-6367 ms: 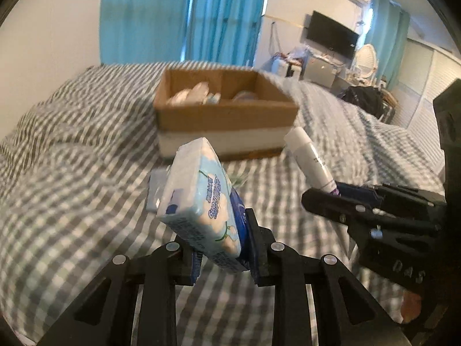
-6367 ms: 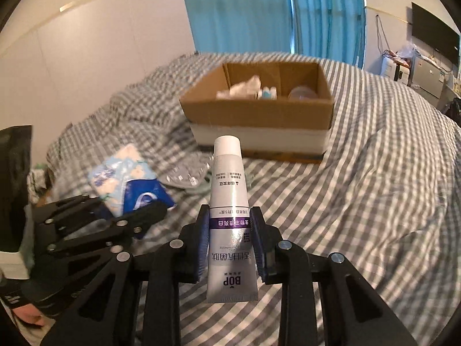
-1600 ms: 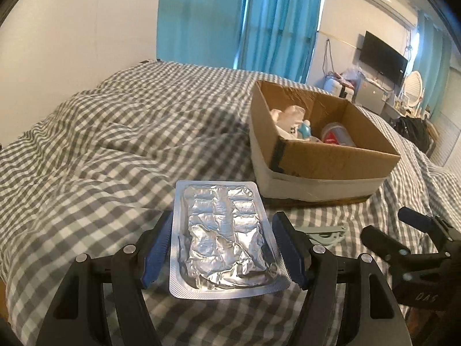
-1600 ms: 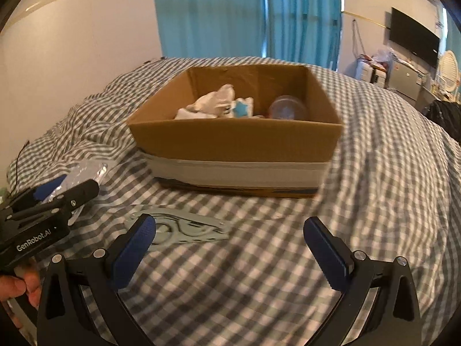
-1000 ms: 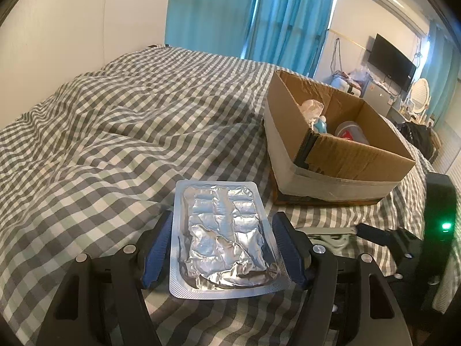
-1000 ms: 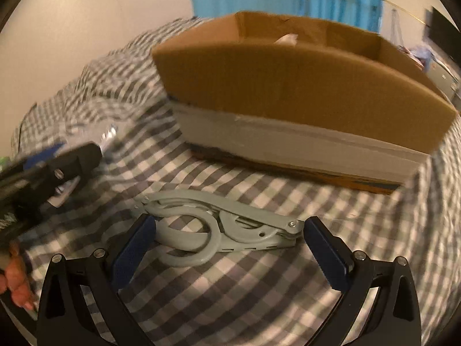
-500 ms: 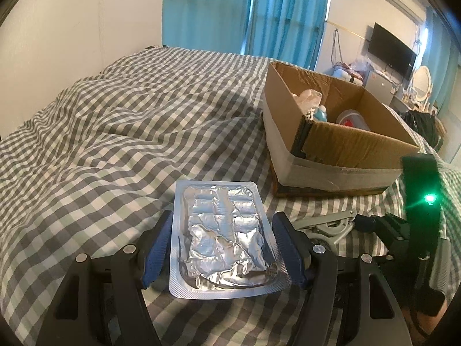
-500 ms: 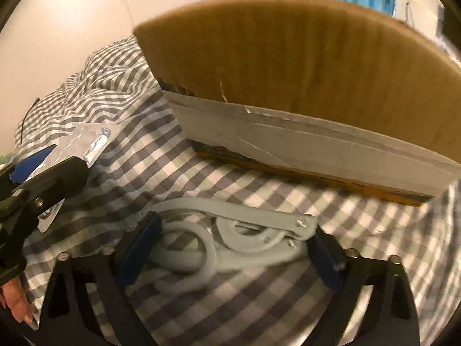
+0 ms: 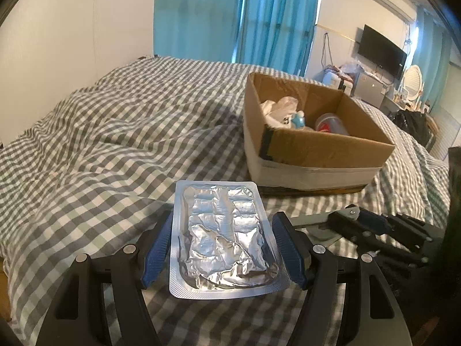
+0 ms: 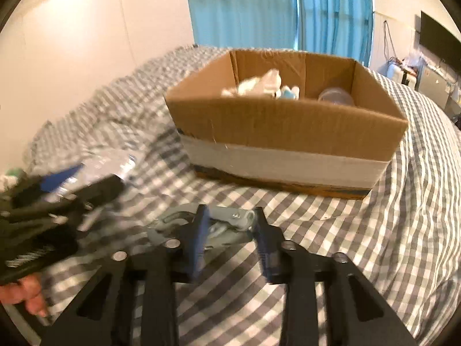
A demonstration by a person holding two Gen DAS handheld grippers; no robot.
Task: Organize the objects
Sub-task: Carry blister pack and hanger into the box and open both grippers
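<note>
The left tool (image 9: 223,245) is clamped on a foil blister pack (image 9: 223,239), held above the checked bed (image 9: 100,144) short of the cardboard box (image 10: 285,127). The right tool (image 10: 230,230) has its fingers drawn in around the grey folding scissors (image 10: 227,219) (motion blur hides whether they are off the cover). Both pickups look in hand; next, each item should be carried over the box rim and let go among the things inside.

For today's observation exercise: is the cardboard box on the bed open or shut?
Open. The cardboard box has no flaps over its top, and a white bag and a clear container show inside.
</note>
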